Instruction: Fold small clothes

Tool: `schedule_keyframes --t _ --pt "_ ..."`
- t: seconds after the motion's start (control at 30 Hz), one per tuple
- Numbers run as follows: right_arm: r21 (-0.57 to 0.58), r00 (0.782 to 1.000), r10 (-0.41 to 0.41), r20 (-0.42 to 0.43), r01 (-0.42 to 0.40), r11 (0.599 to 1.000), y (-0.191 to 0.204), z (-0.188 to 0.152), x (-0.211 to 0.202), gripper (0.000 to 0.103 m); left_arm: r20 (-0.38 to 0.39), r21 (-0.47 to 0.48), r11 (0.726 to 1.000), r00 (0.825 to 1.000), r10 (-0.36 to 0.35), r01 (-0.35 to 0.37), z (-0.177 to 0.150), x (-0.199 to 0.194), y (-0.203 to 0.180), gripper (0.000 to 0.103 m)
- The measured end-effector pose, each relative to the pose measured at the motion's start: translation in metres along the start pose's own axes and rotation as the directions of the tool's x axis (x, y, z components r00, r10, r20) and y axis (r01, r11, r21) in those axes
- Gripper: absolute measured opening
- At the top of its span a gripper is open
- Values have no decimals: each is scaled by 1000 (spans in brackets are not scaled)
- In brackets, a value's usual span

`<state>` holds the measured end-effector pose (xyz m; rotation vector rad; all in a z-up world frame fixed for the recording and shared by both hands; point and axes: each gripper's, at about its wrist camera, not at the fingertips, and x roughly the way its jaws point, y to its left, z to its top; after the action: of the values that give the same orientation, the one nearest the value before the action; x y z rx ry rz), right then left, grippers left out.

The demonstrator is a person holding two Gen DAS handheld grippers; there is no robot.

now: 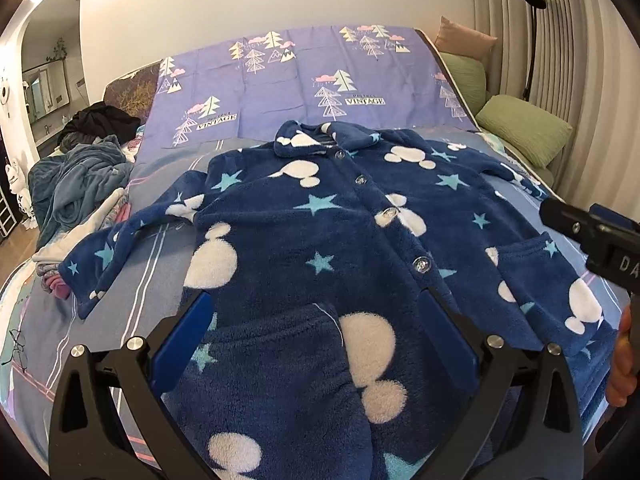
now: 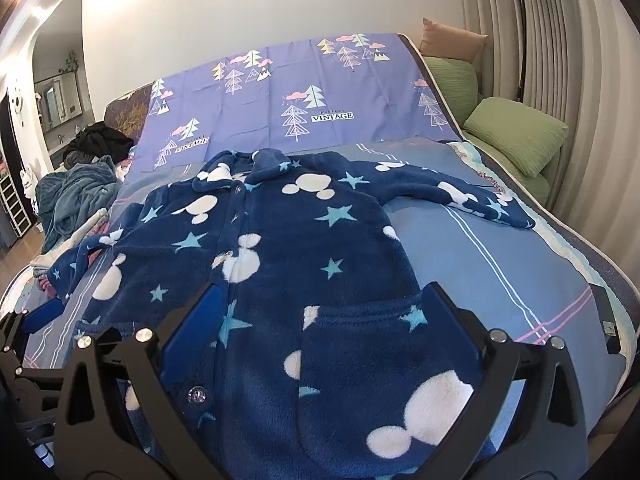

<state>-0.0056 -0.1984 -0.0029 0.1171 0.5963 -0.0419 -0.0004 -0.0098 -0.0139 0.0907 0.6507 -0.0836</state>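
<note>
Lying flat and buttoned on the bed (image 1: 168, 264), the fleece pajama top (image 1: 320, 216) sits beneath the left gripper (image 1: 316, 336) and right gripper (image 2: 320, 328), both with jaws spread and empty.

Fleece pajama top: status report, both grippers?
Left gripper open, right gripper open, both over the hem. Pajama top spread flat, buttoned, sleeves out, unfolded. Clothes pile beside left sleeve, not blocking.
</note>
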Motion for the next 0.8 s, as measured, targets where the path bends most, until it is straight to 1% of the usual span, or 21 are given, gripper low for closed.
schedule_keyframes --t 0.07,0.13,0.27,0.3,0.4,0.63,0.8 --pt "-2 1000 -2 2 2 1000 0 0 0 101 6 8 1000 1000 6 -6 0 -1 -1 102" --pt "-2 1000 -1 3 1 1000 0 0 0 101 0 15 1000 1000 -3 3 0 0 -1 102" --pt "1 1000 3 6 -3 1000 1 1 -1 101 -74 32 998 996 -43 46 -2 8 -5 102" --pt "2 1000 1 7 -1 1000 2 1 -1 101 -77 31 998 996 -52 54 -4 8 -5 102" --pt "-2 1000 -4 11 4 1000 5 3 -1 101 -60 28 999 997 -43 44 -6 6 -4 102" --pt "-9 1000 -7 6 7 1000 8 2 0 101 -53 16 998 997 -52 53 -7 4 2 102" --pt "-20 1000 -7 4 7 1000 11 1 -1 101 -18 1 999 999 -44 44 -8 1 7 102"
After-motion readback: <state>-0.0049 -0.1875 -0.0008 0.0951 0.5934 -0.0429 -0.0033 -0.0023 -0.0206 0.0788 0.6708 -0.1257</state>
